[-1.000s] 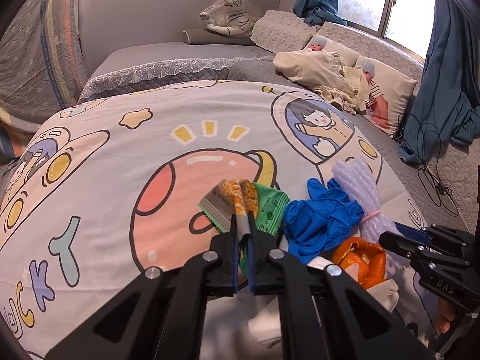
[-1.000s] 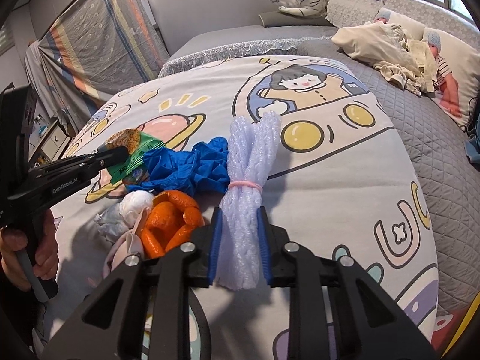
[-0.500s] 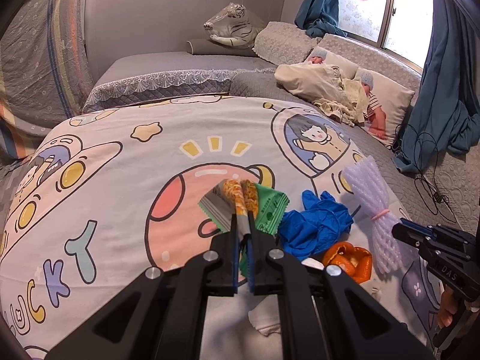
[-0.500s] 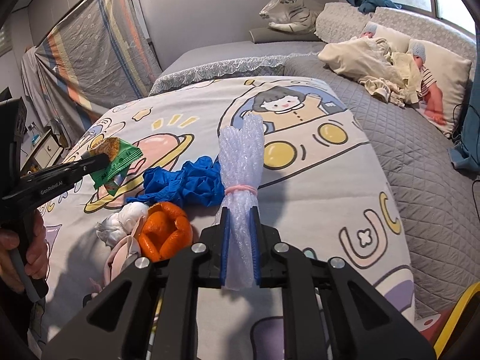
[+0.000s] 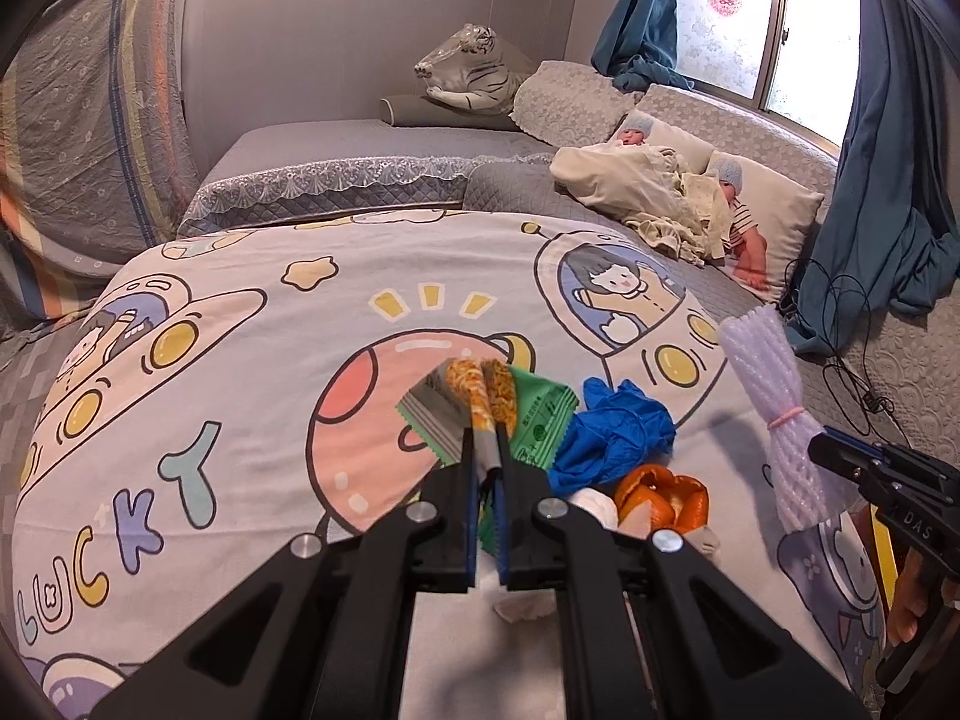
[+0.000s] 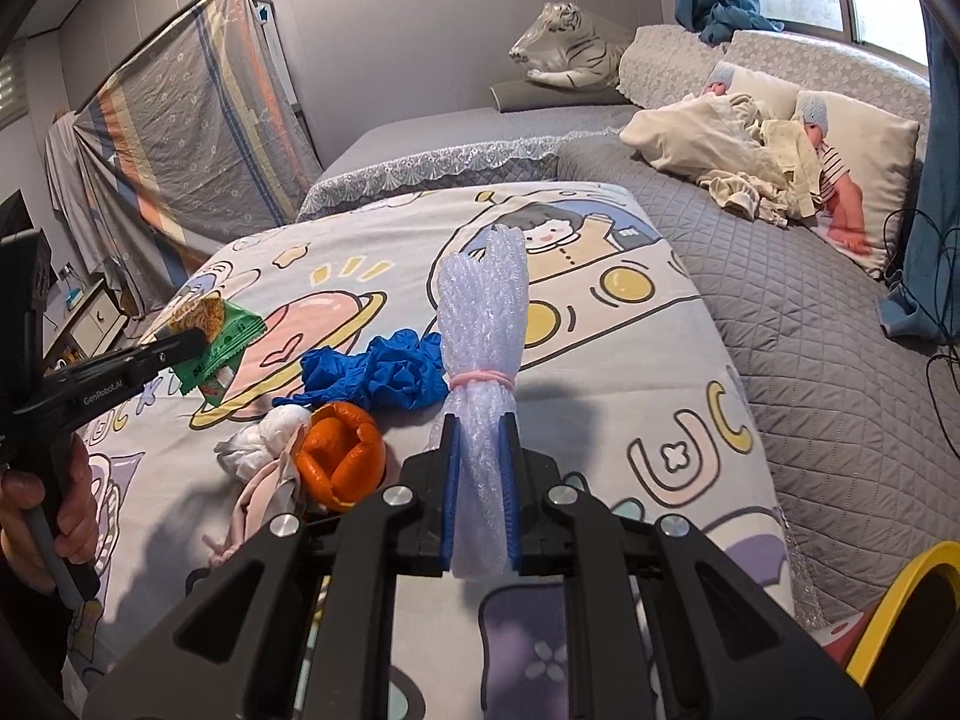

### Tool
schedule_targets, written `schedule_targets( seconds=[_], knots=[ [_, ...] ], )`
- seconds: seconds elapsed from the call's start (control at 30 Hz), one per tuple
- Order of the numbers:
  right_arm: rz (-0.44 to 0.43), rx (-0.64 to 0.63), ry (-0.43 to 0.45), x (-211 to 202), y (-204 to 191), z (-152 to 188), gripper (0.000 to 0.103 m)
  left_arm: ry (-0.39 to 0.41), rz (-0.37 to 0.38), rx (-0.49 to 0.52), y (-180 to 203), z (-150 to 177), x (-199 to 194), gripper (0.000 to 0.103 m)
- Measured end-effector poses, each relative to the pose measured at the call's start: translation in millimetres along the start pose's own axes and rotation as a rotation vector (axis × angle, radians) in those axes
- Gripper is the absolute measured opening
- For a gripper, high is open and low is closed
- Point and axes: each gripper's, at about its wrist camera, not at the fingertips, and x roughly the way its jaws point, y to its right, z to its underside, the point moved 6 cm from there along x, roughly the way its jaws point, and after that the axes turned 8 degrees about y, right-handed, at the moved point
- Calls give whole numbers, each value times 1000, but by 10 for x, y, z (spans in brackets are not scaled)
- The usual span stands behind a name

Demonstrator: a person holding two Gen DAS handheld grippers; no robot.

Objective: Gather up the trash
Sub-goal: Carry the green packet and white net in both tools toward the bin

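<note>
left tongs [image 5: 486, 450] clamp crinkly foil wrappers [image 5: 486, 402]; right tongs [image 6: 480, 438] pinch banded foam-net bundle [image 6: 480, 324], both above rumpled blue gloves [image 6: 372, 375].

Blue glove [image 5: 612, 438] – orange peel [image 5: 663, 495]

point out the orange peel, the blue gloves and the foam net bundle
orange peel [image 6: 341, 459]: right wrist view, middle of the curled peel
blue gloves [image 6: 384, 373]: right wrist view, centre of the crumpled heap
foam net bundle [image 6: 483, 324]: right wrist view, upper half above the pink band
</note>
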Motion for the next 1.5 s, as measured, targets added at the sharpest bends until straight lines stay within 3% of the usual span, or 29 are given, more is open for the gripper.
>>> schedule_targets(
  seconds=[0.37, 0.7, 1.5],
  knots=[
    [-1, 11, 45, -423, 108, 9, 12, 43, 12, 30, 315, 124, -443, 4],
    [10, 29, 85, -828, 245, 79, 12, 76, 78, 46, 684, 196, -740, 4],
    [99, 96, 164, -1492, 903, 162, 12, 105, 264, 169, 1893, 176, -959, 4]
  ],
)
